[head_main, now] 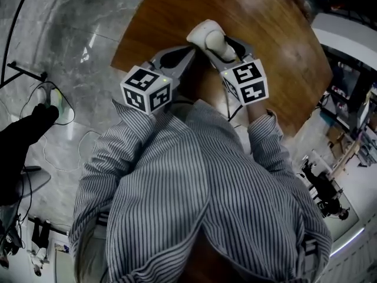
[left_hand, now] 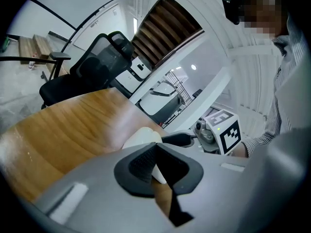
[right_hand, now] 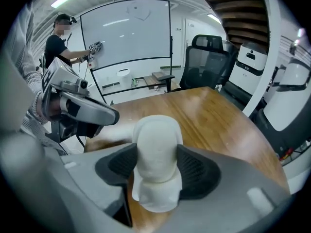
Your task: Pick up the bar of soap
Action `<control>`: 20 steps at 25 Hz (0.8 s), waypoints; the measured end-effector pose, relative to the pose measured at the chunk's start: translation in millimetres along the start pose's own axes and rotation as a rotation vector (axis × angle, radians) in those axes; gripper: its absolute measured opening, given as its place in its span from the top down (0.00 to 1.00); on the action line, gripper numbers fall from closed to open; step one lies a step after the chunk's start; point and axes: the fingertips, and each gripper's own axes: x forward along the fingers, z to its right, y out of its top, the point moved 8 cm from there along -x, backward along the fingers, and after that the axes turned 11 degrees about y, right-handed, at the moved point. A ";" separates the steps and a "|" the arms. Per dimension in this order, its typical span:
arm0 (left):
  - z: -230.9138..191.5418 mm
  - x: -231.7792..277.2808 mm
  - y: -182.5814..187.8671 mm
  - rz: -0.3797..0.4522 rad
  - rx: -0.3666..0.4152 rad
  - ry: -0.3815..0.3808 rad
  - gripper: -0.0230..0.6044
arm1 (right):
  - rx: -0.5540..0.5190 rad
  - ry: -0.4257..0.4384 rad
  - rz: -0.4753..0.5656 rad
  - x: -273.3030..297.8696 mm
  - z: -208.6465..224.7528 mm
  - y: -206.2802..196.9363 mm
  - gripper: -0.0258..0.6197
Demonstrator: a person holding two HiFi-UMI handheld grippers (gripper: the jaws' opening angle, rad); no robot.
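The pale bar of soap (head_main: 211,37) lies lengthwise between the jaws of my right gripper (head_main: 221,47) above the wooden table (head_main: 265,16). In the right gripper view the soap (right_hand: 155,144) fills the gap of the right gripper (right_hand: 156,160). Both black pads sit close along its sides and the jaws stand wide. My left gripper (head_main: 191,50) points at the soap from the left, its tips just beside it. In the left gripper view the left gripper (left_hand: 155,149) has its pads meeting at the tips, with the soap (left_hand: 141,137) just beyond them.
The table's curved edge (head_main: 126,46) borders a grey marble floor (head_main: 59,40) with cables (head_main: 56,102). A black office chair (right_hand: 209,52) stands at the far side of the table (right_hand: 218,120). A person (right_hand: 58,45) stands at a whiteboard (right_hand: 126,33).
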 end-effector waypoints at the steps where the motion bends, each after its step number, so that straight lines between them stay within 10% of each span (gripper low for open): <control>1: -2.1 -1.1 0.8 0.001 0.000 0.001 0.96 | -0.001 -0.002 0.001 1.3 -1.0 1.4 0.58; 20: -1.0 -4.3 14.8 0.002 0.034 -0.009 0.96 | 0.064 -0.030 0.041 -13.5 -8.6 11.6 0.58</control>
